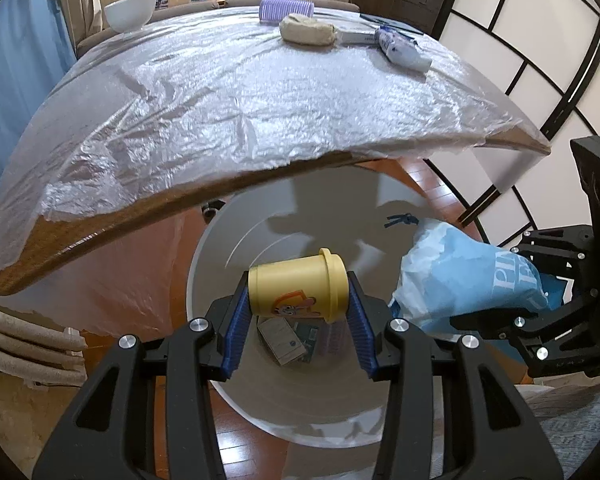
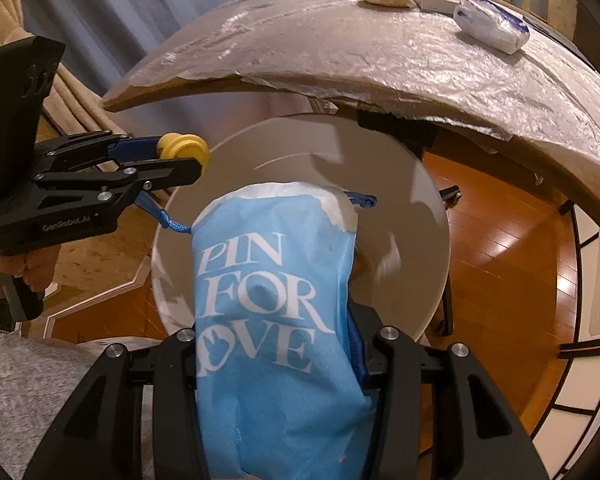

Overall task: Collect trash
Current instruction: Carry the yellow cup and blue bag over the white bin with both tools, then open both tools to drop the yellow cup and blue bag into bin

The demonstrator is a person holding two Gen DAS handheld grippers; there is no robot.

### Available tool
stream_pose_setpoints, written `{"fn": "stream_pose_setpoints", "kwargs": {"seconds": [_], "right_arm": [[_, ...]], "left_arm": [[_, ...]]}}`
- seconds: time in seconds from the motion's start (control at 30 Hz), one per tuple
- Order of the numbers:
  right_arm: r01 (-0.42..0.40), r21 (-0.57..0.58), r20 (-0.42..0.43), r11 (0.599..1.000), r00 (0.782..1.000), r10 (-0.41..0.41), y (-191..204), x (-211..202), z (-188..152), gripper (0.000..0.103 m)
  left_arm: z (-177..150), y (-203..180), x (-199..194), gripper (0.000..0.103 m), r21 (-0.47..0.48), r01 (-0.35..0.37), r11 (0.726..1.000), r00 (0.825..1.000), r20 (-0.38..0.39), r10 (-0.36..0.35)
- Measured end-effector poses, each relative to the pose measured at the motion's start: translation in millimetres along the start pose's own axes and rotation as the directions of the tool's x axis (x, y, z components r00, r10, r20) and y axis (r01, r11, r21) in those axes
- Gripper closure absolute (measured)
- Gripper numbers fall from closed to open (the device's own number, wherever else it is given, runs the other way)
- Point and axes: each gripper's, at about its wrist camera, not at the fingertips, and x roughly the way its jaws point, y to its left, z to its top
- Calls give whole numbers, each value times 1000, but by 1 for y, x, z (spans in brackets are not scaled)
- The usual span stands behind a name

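My left gripper is shut on a yellow lidded cup with an orange print, held sideways over the mouth of a white trash bin. From the right wrist view the same gripper shows at the left with the cup's yellow lid over the bin rim. My right gripper is shut on a blue bag with white lettering, also above the bin; in the left wrist view that bag hangs at the right. Small cartons lie at the bin's bottom.
A table under clear plastic sheeting overhangs the bin. On it stand a white bowl, a purple roll, a beige bundle, a flat box and a white-blue packet. Wooden floor surrounds the bin.
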Motion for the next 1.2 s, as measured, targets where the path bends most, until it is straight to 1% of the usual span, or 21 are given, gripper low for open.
{"fn": "stream_pose_setpoints", "kwargs": {"seconds": [0.2,0.4,0.93,1.17,1.2], "right_arm": [[19,39,-21,999,1000,-19,-9,14,5,58],[25,15,-41,1000,999,-24,-8,24,8,58],[32,14,-64,999,997,-31,-12,28,8,58],[42,-9,-74,999,996,-43,-7,30,9,58],[39,-15,-73,999,997,-40,-6,30,9,56]], "left_arm": [[-5,2,11,57,2,-8,1000,1000,-27,8],[-6,4,21,57,0,-14,1000,999,-40,14],[-5,2,43,57,9,-16,1000,998,-63,17],[-1,-1,49,57,12,-14,1000,997,-70,15],[-1,-2,50,57,14,-15,1000,997,-70,16]]}}
